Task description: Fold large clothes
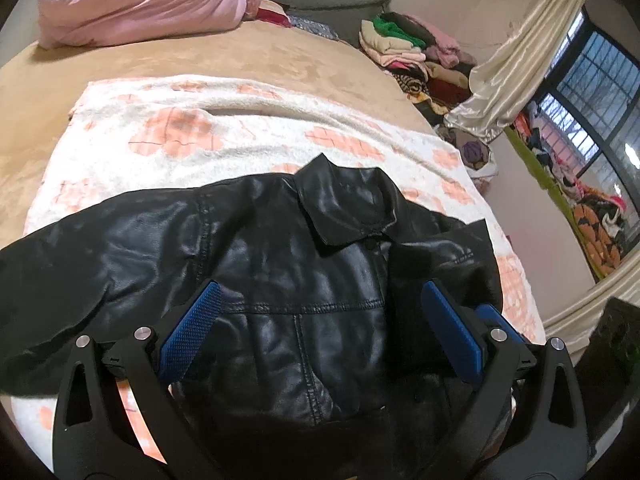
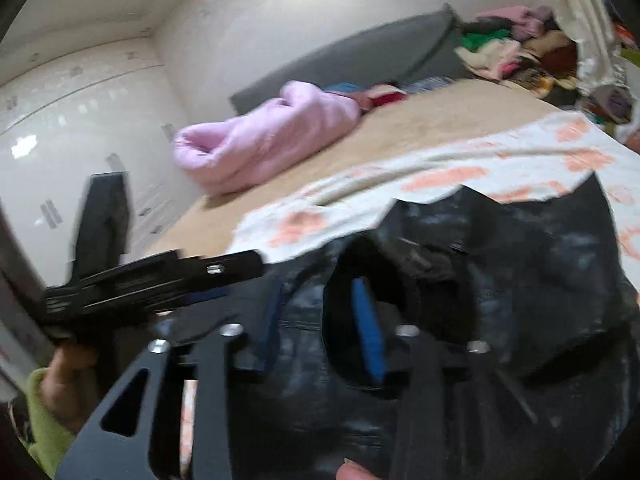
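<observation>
One glossy black leather jacket (image 1: 288,264) on a fleecy blanket (image 1: 168,128).
Left gripper (image 1: 320,320) released; right gripper (image 2: 320,320) fingers grasping jacket leather.

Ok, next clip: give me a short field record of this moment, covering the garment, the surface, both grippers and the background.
garment: black leather jacket, front up, collar away from the camera
surface: white blanket with orange pattern over a tan bed cover
left gripper: open, above the jacket's body
right gripper: jacket leather between the pads; grip unclear in the blur
background: pink quilt, clothes pile by the curtain
</observation>
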{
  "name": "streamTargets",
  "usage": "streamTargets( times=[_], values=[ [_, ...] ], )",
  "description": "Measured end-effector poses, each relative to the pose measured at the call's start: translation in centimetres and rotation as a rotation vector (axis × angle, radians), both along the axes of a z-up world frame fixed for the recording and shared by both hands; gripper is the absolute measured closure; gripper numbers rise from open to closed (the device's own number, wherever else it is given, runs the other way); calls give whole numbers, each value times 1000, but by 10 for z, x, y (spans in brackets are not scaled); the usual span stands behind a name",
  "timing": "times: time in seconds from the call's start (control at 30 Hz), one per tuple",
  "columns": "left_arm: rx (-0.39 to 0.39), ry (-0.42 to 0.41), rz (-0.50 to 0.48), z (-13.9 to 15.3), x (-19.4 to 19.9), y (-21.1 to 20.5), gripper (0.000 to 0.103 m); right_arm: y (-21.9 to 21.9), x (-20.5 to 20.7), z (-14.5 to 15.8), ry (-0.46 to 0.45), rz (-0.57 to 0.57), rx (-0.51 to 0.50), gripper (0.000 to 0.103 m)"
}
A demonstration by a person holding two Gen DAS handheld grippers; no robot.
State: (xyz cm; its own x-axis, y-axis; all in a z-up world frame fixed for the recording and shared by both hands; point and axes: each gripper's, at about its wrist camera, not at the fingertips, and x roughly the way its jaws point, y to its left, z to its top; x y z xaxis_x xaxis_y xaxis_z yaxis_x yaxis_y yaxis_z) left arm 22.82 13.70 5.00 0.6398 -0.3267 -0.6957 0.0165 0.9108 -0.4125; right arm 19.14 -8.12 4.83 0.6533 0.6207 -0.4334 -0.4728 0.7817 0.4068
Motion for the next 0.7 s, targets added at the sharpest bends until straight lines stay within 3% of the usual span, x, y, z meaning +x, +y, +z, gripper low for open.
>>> streamTargets(
  times=[0.13,0.33,0.53,0.63,0.7],
  values=[
    [-38,11,24,-4,2,11,9,2,-21,10,-65,50,-7,44],
    [-148,70,-56,-36,11,4,9,-30,-28,-1,-29,-6,-40,42],
    [-227,154,-40,-77,23,-3,9,-85,-22,-18,30,-144,-54,42],
    [-316,166,-74,-88,27,-10,21,-112,-20,-23,45,-218,-57,42],
    [-315,155,-80,-90,28,-17,28,-124,-19,-25,46,-254,-64,42]
  ],
)
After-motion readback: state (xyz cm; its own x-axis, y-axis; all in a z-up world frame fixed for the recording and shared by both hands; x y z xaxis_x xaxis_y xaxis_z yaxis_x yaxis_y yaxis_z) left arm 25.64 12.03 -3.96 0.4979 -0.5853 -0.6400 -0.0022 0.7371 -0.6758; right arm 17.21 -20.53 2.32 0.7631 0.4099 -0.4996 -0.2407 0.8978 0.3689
